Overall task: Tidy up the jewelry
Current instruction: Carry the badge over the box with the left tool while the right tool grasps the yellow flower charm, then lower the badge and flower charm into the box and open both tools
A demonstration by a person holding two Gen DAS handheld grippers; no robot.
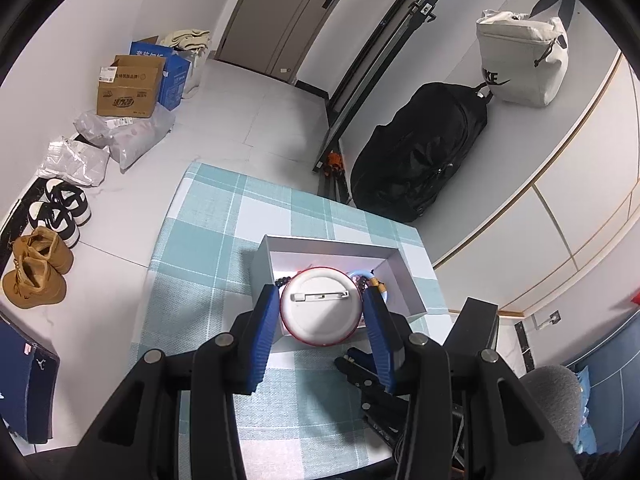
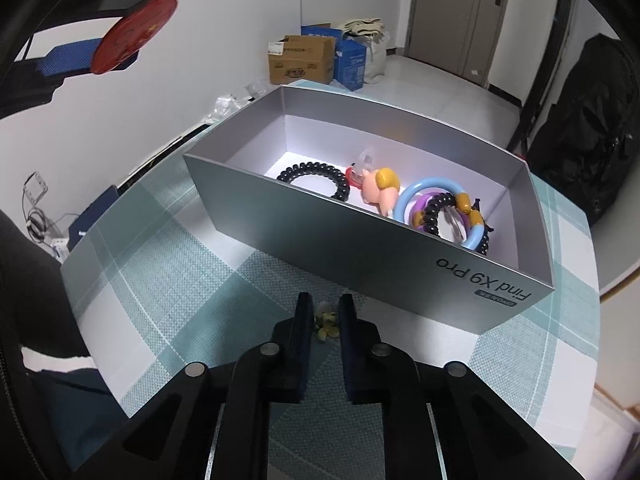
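My left gripper [image 1: 320, 290] is shut on a round pin badge [image 1: 320, 316], its white back and clasp toward the camera, held over the near edge of an open grey box [image 1: 260, 256]. In the right wrist view the badge's red face [image 2: 136, 32] shows at the upper left. The box [image 2: 360, 248] holds a black coil hair tie [image 2: 316, 180], a pink and yellow figure [image 2: 380, 188] and a blue ring [image 2: 436, 216]. My right gripper [image 2: 325, 299] points down at the plaid cloth in front of the box, its jaws closed on a small yellow trinket [image 2: 326, 322].
A teal plaid cloth [image 1: 208, 240] covers the small table. On the floor around it are cardboard boxes [image 1: 128, 88], plastic bags, shoes [image 1: 36, 272] and a black backpack [image 1: 420, 152]. A white bag [image 1: 520, 64] hangs on the wall.
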